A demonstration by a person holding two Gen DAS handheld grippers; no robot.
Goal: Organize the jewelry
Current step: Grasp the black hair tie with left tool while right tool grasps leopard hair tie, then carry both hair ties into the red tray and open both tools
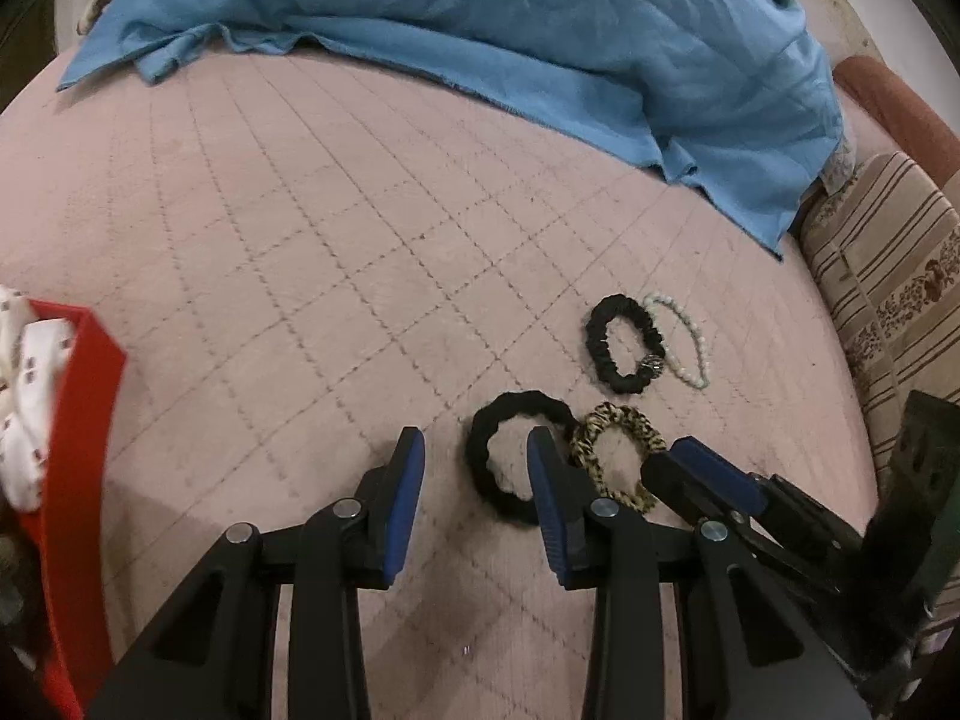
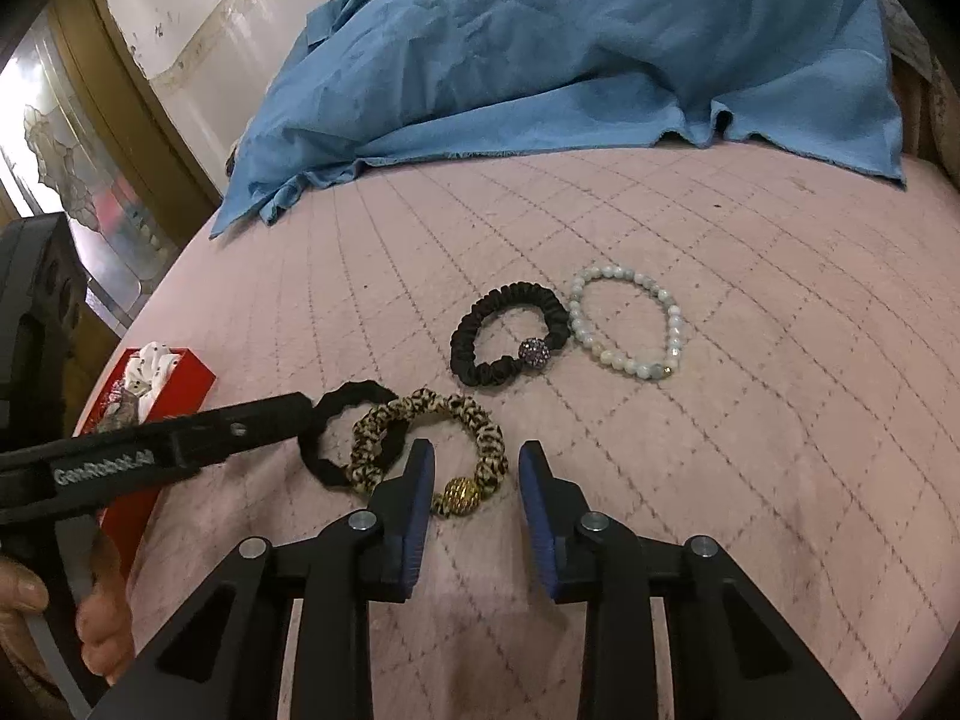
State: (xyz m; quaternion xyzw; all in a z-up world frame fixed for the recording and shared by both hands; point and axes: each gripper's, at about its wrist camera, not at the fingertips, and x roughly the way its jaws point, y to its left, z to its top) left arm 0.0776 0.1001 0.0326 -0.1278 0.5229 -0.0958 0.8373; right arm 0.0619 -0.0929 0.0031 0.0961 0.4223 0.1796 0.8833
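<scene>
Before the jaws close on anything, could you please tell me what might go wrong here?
1. The plain black scrunchie and leopard-print scrunchie overlap, so lifting one may drag the other.
2. The left gripper and right gripper work close together and could collide.

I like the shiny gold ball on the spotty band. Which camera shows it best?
The right wrist view: the gold ball sits in plain sight on the leopard-print band. In the left wrist view, the band shows, but the ball is hidden behind the fingers.
</scene>
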